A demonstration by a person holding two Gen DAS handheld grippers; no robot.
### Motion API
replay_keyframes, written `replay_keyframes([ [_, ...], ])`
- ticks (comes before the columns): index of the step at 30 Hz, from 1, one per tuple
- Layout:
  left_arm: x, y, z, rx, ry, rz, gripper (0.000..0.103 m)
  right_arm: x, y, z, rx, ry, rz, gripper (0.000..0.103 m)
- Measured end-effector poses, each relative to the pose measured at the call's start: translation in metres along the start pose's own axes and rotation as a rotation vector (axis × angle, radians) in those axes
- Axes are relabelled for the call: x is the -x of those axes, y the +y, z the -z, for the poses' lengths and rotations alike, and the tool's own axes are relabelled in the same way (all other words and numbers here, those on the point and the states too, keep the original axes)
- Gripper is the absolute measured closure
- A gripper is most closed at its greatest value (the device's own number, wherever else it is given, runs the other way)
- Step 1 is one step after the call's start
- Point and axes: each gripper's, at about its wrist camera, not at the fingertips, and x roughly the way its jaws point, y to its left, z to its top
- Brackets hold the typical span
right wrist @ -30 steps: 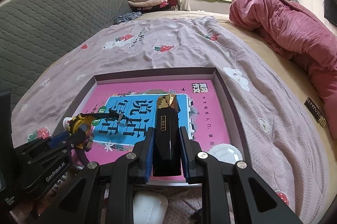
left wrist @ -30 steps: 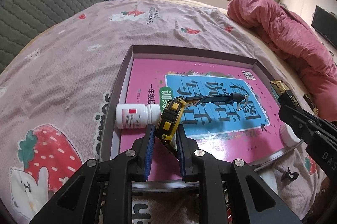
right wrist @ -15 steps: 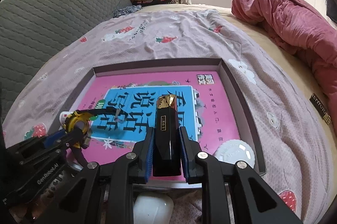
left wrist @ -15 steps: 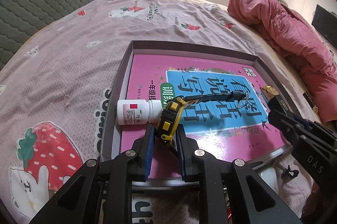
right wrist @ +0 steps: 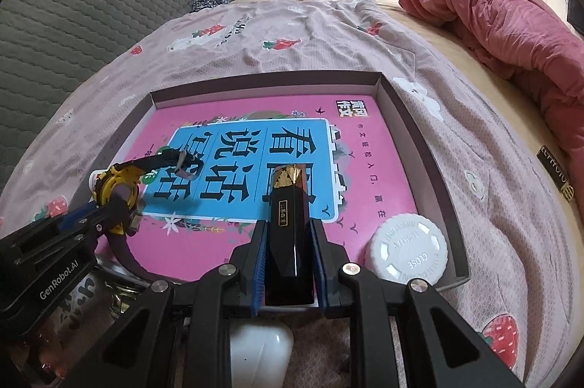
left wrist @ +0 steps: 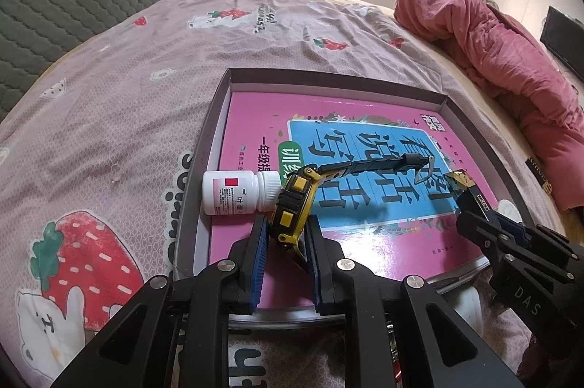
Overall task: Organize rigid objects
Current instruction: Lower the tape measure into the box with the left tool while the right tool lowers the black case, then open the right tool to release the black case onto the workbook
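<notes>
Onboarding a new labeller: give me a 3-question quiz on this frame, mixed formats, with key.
1. True or false: the left gripper is shut on the yellow tape measure.
2. What does the right gripper hold? A) white pill bottle B) black bar with gold tip C) white round lid
3. Fill in: the white pill bottle lies on its ____ in the tray.

Key: 1 true; 2 B, the black bar with gold tip; 3 side.

A bed covered by a mauve strawberry-print sheet (left wrist: 109,118) carries a shallow dark cardboard tray (right wrist: 419,132) ahead of both grippers and a rumpled pink quilt (right wrist: 511,23) far right.
</notes>
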Motion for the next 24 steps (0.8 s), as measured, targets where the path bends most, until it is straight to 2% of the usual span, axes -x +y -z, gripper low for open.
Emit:
replay_keyframes([
  [14,0.000,-0.002,0.001,-0.001,-0.002,0.002,0.083,-0.003,0.001,-0.001,0.006,0.026,0.012,0.080],
  [20,-0.002,-0.003,0.000,-0.008,-0.004,0.015,0.083,0.005,-0.002,0.000,-0.008,0.007,-0.013,0.069],
  [24,-0.004,-0.004,-0.001,-0.019,0.007,0.049,0.083,0.017,-0.005,0.005,-0.006,-0.021,-0.005,0.068],
])
